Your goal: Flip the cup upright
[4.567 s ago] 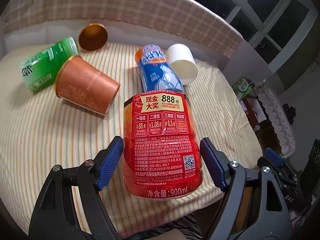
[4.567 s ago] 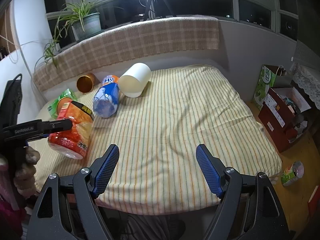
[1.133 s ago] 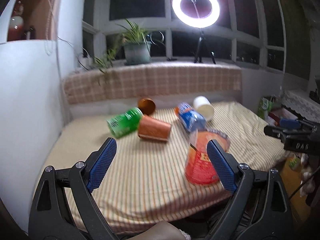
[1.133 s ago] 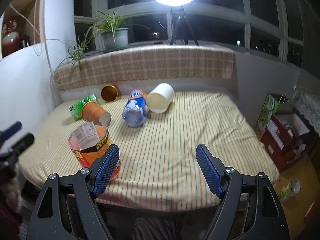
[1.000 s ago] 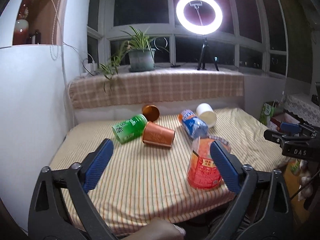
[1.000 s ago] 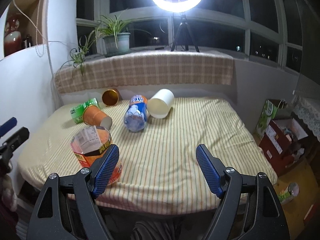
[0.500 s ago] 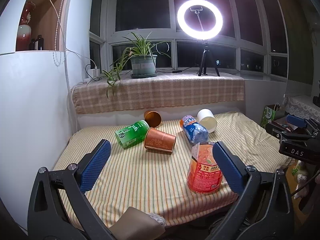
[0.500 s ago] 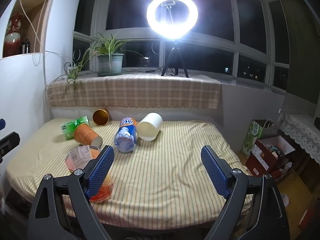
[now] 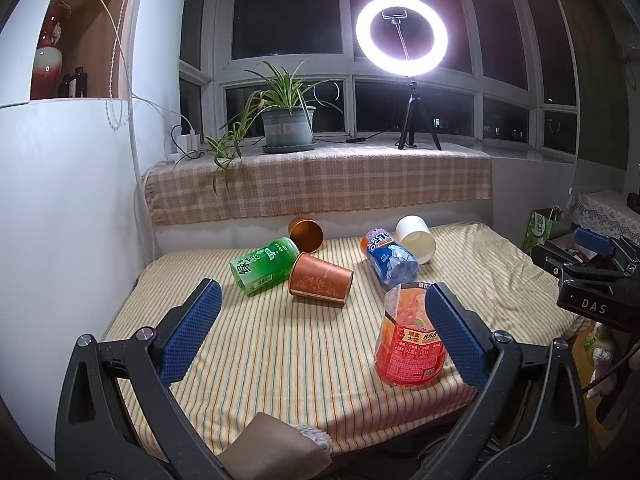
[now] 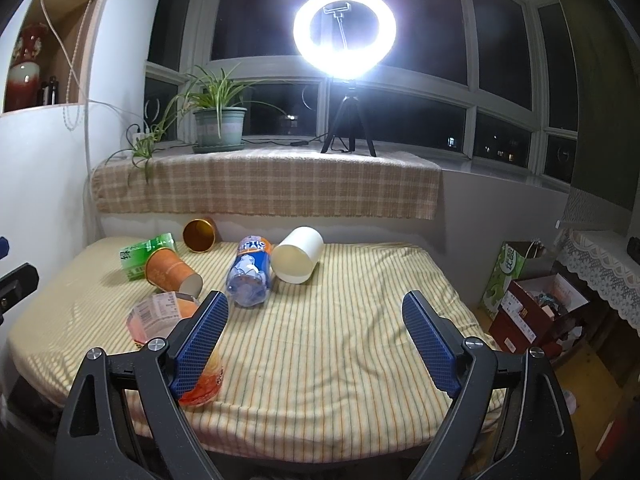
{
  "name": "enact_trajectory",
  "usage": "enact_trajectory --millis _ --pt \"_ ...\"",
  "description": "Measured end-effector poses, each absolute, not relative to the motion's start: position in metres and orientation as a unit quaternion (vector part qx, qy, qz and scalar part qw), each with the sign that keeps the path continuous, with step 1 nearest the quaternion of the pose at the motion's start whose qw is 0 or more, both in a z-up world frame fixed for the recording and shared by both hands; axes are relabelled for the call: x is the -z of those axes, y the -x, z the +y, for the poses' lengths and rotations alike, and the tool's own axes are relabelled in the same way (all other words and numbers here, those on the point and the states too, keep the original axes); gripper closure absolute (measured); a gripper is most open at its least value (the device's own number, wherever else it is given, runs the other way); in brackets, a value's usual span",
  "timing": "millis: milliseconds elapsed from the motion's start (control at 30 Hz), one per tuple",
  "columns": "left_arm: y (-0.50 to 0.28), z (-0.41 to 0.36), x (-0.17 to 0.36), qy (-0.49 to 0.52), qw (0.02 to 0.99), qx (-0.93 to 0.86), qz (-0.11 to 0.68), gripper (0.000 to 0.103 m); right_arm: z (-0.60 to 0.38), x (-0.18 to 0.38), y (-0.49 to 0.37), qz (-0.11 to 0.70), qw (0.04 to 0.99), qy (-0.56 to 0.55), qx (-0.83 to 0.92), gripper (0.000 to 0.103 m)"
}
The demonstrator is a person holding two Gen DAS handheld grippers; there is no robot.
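Observation:
A red-labelled cut-off bottle cup (image 9: 412,340) stands upright near the front edge of the striped bed; in the right wrist view (image 10: 160,316) it is partly behind a finger. My left gripper (image 9: 320,332) is open and empty, pulled back from the cup, which sits by its right finger. My right gripper (image 10: 316,340) is open and empty, over the bed's front. Lying on their sides: a brown paper cup (image 9: 320,284), a green cup (image 9: 264,266), a blue bottle cup (image 9: 390,262), a white cup (image 9: 416,238) and a copper cup (image 9: 306,234).
The striped bed (image 9: 280,352) meets a white wall on the left and a plaid-covered sill (image 9: 320,188) behind, with a potted plant (image 9: 288,128) and a ring light (image 9: 402,38). Boxes (image 10: 532,304) stand on the floor to the right. The right gripper (image 9: 592,280) shows in the left view.
The red cup lay on its side between my left fingers; it now stands upright and released. Both grippers have drawn back and tilted up, showing more of the room.

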State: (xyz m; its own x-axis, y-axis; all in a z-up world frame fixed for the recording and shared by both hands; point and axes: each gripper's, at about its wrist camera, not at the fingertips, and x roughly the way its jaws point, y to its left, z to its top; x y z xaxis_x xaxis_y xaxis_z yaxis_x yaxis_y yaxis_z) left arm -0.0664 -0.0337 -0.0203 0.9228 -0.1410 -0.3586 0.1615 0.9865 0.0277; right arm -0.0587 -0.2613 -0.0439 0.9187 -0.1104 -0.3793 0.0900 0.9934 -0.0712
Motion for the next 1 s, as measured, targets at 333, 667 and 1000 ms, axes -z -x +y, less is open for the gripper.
enact_trajectory --millis 333,667,1000 --pt "0.0652 -0.0331 0.0211 -0.027 0.980 0.076 0.181 0.000 -0.2620 0.0453 0.0556 0.198 0.978 0.027 0.053 0.014" --pt "0.0640 -0.0324 0.0211 -0.027 0.980 0.076 0.182 0.000 -0.2620 0.0489 0.0546 0.203 0.978 0.029 0.051 0.014" --pt "0.0619 -0.0250 0.0299 -0.024 0.980 0.069 0.184 0.000 -0.2616 0.0492 0.0541 0.203 0.977 0.028 0.051 0.014"
